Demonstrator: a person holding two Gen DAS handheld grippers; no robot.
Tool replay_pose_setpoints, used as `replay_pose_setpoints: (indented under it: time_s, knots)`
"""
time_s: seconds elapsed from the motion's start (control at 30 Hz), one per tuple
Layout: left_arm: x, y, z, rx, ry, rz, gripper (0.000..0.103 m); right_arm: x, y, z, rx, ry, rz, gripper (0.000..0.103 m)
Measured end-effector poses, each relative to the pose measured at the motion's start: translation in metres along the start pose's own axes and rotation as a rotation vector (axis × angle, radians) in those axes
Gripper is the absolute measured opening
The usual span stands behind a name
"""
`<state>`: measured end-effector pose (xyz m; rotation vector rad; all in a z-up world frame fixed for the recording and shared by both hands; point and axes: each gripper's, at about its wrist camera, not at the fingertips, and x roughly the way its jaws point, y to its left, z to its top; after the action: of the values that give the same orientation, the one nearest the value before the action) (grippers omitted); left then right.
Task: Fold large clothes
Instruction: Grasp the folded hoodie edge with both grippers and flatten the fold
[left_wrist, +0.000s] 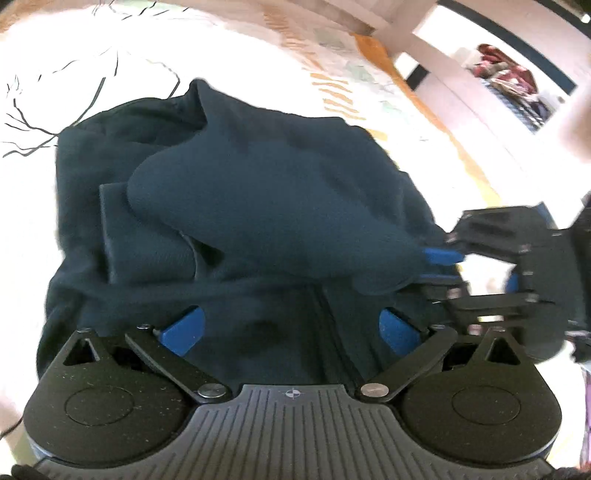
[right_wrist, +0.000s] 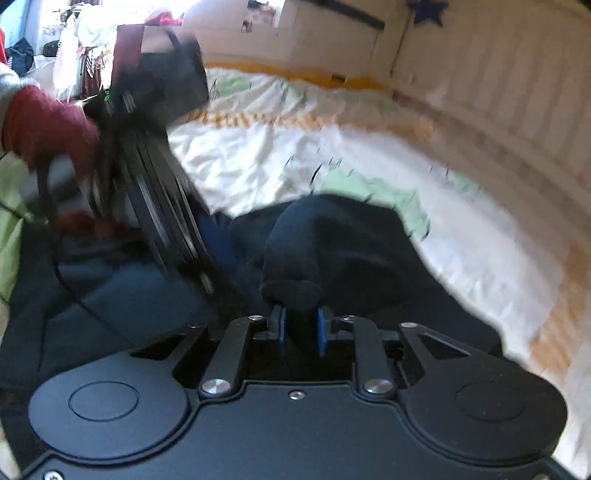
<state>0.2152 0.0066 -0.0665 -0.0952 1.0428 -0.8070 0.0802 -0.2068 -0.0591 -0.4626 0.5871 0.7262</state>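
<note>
Navy garment (left_wrist: 236, 206) pinched by right gripper (right_wrist: 302, 328); no readable writing.

A dark navy zip-up sweatshirt (left_wrist: 229, 206) lies rumpled on the bedsheet, its sleeve lifted and pinched at the cuff (right_wrist: 291, 288), zipper running down the front.

A bed (right_wrist: 369, 155) fills the room's middle, spread with a white cover printed with pale green patches and orange stripes. Behind it runs a cream panelled wall (right_wrist: 498, 74). Bright light washes the cover. Clothes hang (right_wrist: 74, 48) in the far corner.
</note>
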Motion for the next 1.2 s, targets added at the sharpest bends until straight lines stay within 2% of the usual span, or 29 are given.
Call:
replay_pose_setpoints:
  time_s: [0.07, 0.13, 0.2, 0.3, 0.4, 0.47, 0.53, 0.63, 0.8, 0.87, 0.9, 0.93, 0.97, 1.0, 1.03, 1.1, 1.2]
  knots:
    - [-0.015, 0.000, -0.004, 0.013, -0.003, -0.035, 0.103, -0.009, 0.001, -0.009, 0.040, 0.014, 0.011, 0.037]
    - [-0.030, -0.001, 0.000, 0.024, -0.037, -0.053, 0.103, -0.022, -0.009, -0.014, 0.126, -0.005, 0.018, 0.062]
    - [-0.040, 0.000, 0.007, 0.023, -0.093, -0.044, 0.103, -0.035, -0.024, -0.017, 0.256, -0.053, -0.007, 0.070]
    - [-0.040, 0.006, 0.022, -0.030, -0.181, 0.028, 0.103, -0.039, -0.053, -0.028, 0.521, -0.115, -0.046, 0.071]
    - [-0.026, 0.016, 0.042, -0.120, -0.221, 0.046, 0.103, -0.037, -0.085, -0.045, 0.817, -0.165, -0.059, 0.072]
    - [-0.013, 0.021, 0.053, -0.168, -0.214, 0.064, 0.103, -0.030, -0.104, -0.059, 1.011, -0.184, -0.043, 0.073]
    - [-0.002, 0.028, 0.062, -0.197, -0.194, 0.083, 0.103, -0.019, -0.117, -0.069, 1.143, -0.193, -0.033, 0.073]
    - [0.010, 0.031, 0.071, -0.217, -0.161, 0.091, 0.103, -0.005, -0.129, -0.077, 1.247, -0.182, -0.022, 0.073]
    - [0.031, 0.026, 0.081, -0.226, -0.102, 0.070, 0.100, 0.016, -0.129, -0.083, 1.312, -0.143, 0.009, 0.073]
    - [0.037, 0.032, 0.082, -0.271, -0.088, 0.034, 0.085, 0.020, -0.129, -0.084, 1.334, -0.150, 0.015, 0.073]
    - [0.040, 0.035, 0.082, -0.298, -0.079, 0.014, 0.062, 0.020, -0.128, -0.085, 1.344, -0.155, 0.015, 0.068]
    - [0.043, 0.038, 0.082, -0.321, -0.072, -0.005, 0.033, 0.020, -0.128, -0.085, 1.354, -0.156, 0.011, 0.059]
    - [0.045, 0.040, 0.082, -0.337, -0.075, -0.019, 0.018, 0.020, -0.129, -0.085, 1.365, -0.148, -0.001, 0.053]
    - [0.045, 0.043, 0.082, -0.355, -0.087, -0.040, 0.012, 0.019, -0.128, -0.085, 1.367, -0.146, -0.010, 0.035]
    - [0.043, 0.044, 0.084, -0.371, -0.112, -0.055, 0.012, 0.018, -0.128, -0.081, 1.356, -0.153, -0.018, 0.028]
    - [0.032, 0.042, 0.088, -0.380, -0.192, -0.120, 0.011, 0.010, -0.130, -0.066, 1.272, -0.191, -0.054, 0.027]
    - [0.006, 0.034, 0.094, -0.340, -0.331, -0.228, 0.011, -0.016, -0.132, -0.038, 1.119, -0.310, -0.107, 0.027]
